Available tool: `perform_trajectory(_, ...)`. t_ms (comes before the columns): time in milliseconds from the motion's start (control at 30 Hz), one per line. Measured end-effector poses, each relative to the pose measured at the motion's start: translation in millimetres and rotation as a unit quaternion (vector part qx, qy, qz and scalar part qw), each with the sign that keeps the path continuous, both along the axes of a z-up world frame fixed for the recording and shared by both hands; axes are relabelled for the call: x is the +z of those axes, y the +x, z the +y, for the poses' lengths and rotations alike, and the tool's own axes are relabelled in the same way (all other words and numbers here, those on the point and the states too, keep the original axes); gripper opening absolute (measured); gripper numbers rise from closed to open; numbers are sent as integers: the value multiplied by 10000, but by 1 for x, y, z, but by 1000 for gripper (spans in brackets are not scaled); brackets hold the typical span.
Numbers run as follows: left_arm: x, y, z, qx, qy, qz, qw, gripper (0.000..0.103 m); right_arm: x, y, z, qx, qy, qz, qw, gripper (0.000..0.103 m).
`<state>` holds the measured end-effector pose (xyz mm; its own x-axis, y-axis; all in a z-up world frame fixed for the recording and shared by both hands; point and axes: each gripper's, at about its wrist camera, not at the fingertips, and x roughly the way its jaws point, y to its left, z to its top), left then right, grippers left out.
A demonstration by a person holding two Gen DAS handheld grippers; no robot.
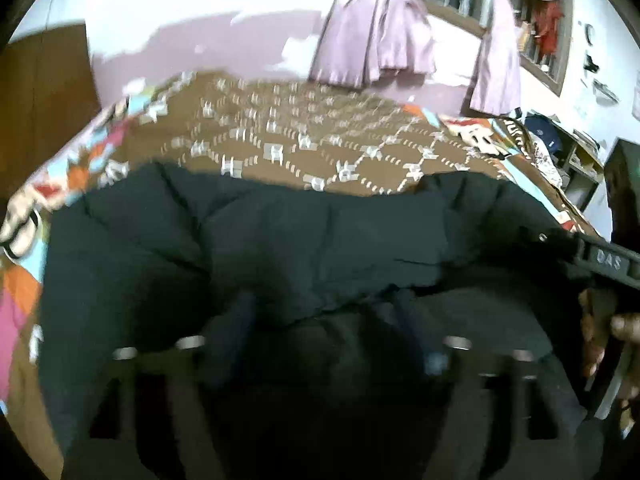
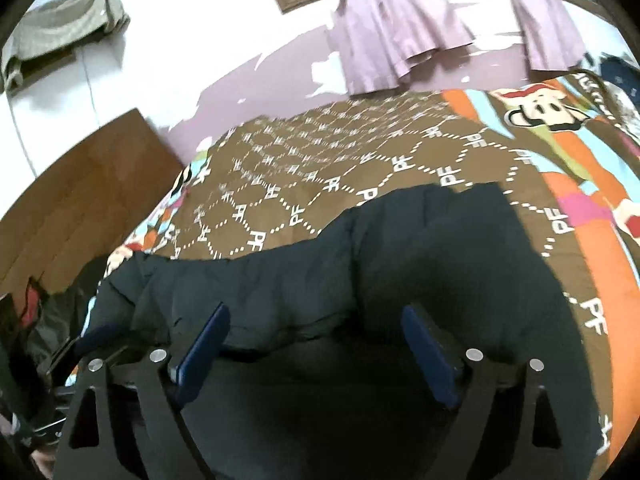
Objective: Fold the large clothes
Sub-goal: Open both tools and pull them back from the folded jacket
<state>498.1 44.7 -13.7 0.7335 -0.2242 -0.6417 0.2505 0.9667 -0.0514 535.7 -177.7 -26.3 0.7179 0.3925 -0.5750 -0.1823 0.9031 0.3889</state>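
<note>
A dark padded jacket lies spread across a bed with a brown patterned bedspread. My left gripper hovers low over the jacket's near part; its blurred fingers stand wide apart, open, with only loose cloth under them. My right gripper is open too. Its blue pads stand far apart above the jacket and do not press on it. The right gripper's black frame and a hand show at the right edge of the left wrist view. A left gripper's blue finger shows at the lower left of the right wrist view.
Purple curtains hang over a window behind the bed. A wooden panel stands at the bed's left. A cluttered shelf sits off the bed's right side. The bedspread beyond the jacket is bare.
</note>
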Motion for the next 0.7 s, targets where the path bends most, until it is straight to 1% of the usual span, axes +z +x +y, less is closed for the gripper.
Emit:
perform_trajectory(33,5,-10,-4,68,113,-224,9997,81,2,-4,-3,-63,-17,-34,10000,93)
perform_trajectory(67,8,-16,-5,97,139,-323,9993,82,5,-9,-6,-122,-41,-71,9999,96)
perform_trajectory(100,10,-20,-4,139,119,-370,9991,82,7,-14,-9,-168,-55,-100,9998,100)
perform_trajectory(133,13,-26,-4,221,18,-358,9991,82,10,-20,-12,-223,-70,-124,9996,102)
perform_trajectory(167,14,-29,-2,276,-41,-334,9991,84,13,-27,-15,-295,-97,-138,9994,102)
perform_trajectory(200,16,-35,-1,396,-117,-309,9987,88,15,-32,-17,-323,-125,-132,9993,102)
perform_trajectory(233,16,-40,1,520,-162,-313,9980,97,17,-38,-18,-342,-178,-125,9992,103)
perform_trajectory(267,17,-43,2,603,-198,-324,9975,102,20,-43,-18,-355,-227,-131,9990,103)
perform_trajectory(300,19,-50,3,699,-294,-349,9965,102,23,-51,-19,-364,-290,-139,9988,103)
perform_trajectory(367,24,-58,5,737,-390,-295,9961,102,29,-65,-19,-281,-431,-89,9986,103)
perform_trajectory(467,32,-73,6,815,-412,-177,9957,102,42,-86,-16,-57,-660,-120,9977,103)
perform_trajectory(533,39,-82,5,774,-345,-17,9964,102,48,-98,-15,41,-755,-116,9971,103)
perform_trajectory(700,57,-110,-4,800,-108,155,9966,102,62,-132,-13,304,-968,16,9948,103)
